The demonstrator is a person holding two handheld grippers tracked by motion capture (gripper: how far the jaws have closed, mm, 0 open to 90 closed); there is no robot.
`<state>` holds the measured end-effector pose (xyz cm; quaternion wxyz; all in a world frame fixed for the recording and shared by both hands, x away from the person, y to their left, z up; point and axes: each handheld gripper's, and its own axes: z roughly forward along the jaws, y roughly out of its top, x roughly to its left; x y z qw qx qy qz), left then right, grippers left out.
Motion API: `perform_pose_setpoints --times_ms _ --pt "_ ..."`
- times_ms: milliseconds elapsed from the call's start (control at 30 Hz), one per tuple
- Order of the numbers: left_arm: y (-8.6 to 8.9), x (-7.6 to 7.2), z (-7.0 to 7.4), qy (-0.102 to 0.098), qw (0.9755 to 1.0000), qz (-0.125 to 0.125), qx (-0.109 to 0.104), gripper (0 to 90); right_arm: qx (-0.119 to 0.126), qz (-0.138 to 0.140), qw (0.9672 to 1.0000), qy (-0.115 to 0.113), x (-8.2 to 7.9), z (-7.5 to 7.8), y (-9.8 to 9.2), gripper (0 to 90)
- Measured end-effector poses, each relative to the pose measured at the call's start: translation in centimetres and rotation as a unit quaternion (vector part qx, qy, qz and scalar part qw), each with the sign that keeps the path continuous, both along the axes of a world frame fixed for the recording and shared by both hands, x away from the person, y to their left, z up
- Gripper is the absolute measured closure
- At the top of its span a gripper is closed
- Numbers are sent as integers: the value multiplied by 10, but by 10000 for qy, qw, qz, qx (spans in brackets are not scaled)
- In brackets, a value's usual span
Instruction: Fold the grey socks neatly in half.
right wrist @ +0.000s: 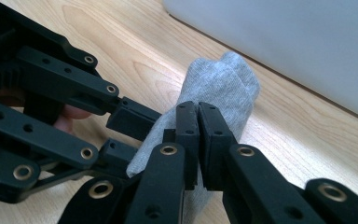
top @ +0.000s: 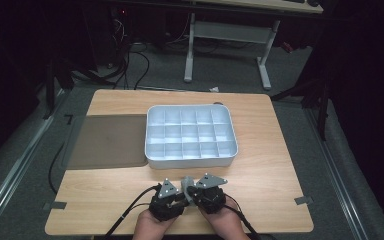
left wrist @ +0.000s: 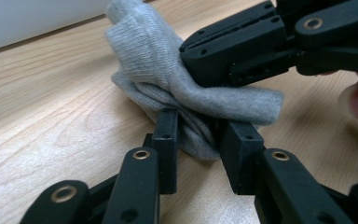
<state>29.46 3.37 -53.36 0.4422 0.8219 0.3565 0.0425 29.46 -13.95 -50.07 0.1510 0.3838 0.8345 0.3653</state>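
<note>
Left gripper view: sock [left wrist: 168, 79] lay at 12 o'clock, pinched by your right gripper [left wrist: 191, 56]; left gripper [left wrist: 205, 140] jaws half-open, straddling its fold.

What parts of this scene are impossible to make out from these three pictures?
- Grey knitted sock: its lower end is covered by the left gripper in the left gripper view.
- High view: the sock is too small to read.
- White compartment tray: cut off by the right gripper view's edge.
</note>
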Motion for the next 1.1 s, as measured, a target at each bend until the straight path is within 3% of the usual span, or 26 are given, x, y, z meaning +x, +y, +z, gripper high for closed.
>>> perform_pose_setpoints --times_ms 200,267,433,700,767,933,1100 --pt "-6 -3 0 -105 9997 -124 167 670 -40 24 10000 43 -2 -1 -3 900" --pt "-5 -3 1 -101 9997 -147 184 629 -41 103 9998 134 -1 -5 -4 900" --pt "-4 -4 1 -117 9996 -172 192 576 -88 143 9998 96 -1 -8 -3 900" --pt "16 -8 4 -17 9998 -138 105 501 -93 208 9997 48 -2 -12 -2 900" --pt "22 -7 7 -88 9999 -49 23 497 -38 221 9997 37 -1 -13 -3 900" --pt "34 -4 19 -440 9984 234 -252 574 -12 220 9998 31 -1 -14 -3 900" --pt "35 -4 27 -754 9954 423 -420 758 98 245 9996 91 -2 -15 -3 900"
